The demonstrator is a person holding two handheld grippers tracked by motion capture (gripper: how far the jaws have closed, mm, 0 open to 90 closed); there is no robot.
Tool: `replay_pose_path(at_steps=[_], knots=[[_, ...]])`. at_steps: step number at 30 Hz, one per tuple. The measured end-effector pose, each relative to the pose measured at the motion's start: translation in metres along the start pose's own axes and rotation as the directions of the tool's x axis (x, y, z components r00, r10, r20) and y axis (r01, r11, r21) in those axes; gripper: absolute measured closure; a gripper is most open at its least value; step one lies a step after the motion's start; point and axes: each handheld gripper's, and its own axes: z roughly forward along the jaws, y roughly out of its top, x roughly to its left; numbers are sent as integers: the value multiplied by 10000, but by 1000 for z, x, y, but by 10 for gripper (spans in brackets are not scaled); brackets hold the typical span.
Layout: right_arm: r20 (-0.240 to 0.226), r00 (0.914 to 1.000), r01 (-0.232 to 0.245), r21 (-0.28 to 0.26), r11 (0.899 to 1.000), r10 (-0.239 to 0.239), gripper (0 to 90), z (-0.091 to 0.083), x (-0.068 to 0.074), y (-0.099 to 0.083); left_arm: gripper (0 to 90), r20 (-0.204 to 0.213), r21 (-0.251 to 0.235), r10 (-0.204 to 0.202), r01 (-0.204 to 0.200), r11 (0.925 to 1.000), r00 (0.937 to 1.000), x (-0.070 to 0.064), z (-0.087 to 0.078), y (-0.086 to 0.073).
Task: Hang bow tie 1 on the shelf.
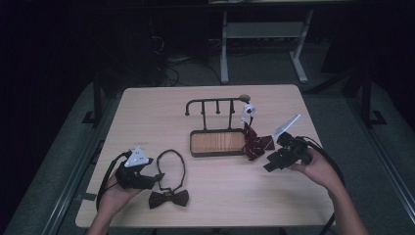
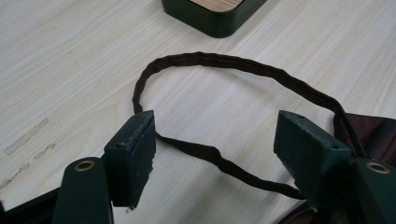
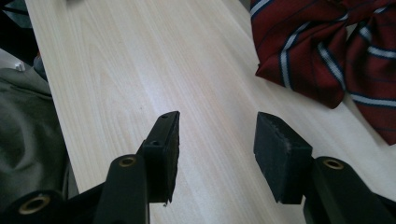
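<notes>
A dark brown bow tie (image 1: pixel 169 198) lies near the table's front edge, its neck strap (image 1: pixel 173 166) looped toward the stand. My left gripper (image 1: pixel 159 178) hovers open just left of it; in the left gripper view the strap (image 2: pixel 219 63) curves between and beyond the jaws, with the bow's cloth (image 2: pixel 373 133) at the right edge. A red striped bow tie (image 1: pixel 255 142) hangs from the right end of a black hanger stand (image 1: pixel 215 105). My right gripper (image 1: pixel 270 165) is open, just right of it; the striped cloth (image 3: pixel 327 51) lies ahead of its jaws.
The stand's wooden tray base (image 1: pixel 194 147) sits mid-table; its corner (image 2: pixel 212 18) shows in the left gripper view. A white tag (image 1: pixel 248 110) hangs on the stand's right end. Bare tabletop (image 1: pixel 147 117) stretches at the back left. Desk legs (image 1: pixel 224 49) stand beyond the table.
</notes>
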Motion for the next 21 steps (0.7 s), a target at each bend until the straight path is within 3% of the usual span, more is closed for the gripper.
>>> replay_pose_path(at_steps=[10,21], knots=[[169,9998,131,-100,9999,-130,489,4,12,-13,322,-49,46,41,-41,10000,10000,3,-1,1],[345,9992,213,-215,9995,-205,469,19,20,-28,343,-138,282,-195,199,9994,9997,8,5,3]])
